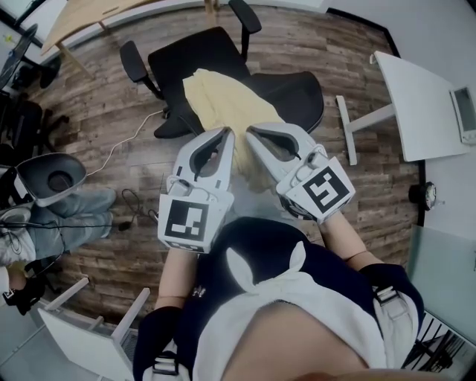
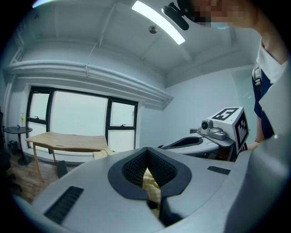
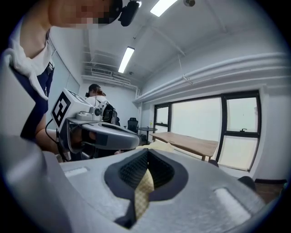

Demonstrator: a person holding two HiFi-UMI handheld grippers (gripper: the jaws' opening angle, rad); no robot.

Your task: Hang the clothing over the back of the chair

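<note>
A pale yellow garment (image 1: pixel 227 111) is draped from the black office chair (image 1: pixel 223 74) back toward me in the head view. My left gripper (image 1: pixel 223 135) and right gripper (image 1: pixel 253 134) are side by side above it, tips nearly meeting, each shut on an edge of the cloth. In the left gripper view a fold of yellow fabric (image 2: pixel 152 186) is pinched between the dark pads. A strip of yellow checked fabric (image 3: pixel 144 191) sits the same way between the pads in the right gripper view. The lower part of the garment is hidden under the grippers.
A white desk (image 1: pixel 416 97) stands at the right, a wooden table (image 1: pixel 82 22) at the top left. A cable (image 1: pixel 123 145) trails over the wood floor. A seated person's legs (image 1: pixel 67 212) and a grey chair (image 1: pixel 52 175) are at the left. A white rack (image 1: pixel 89 327) is near my left side.
</note>
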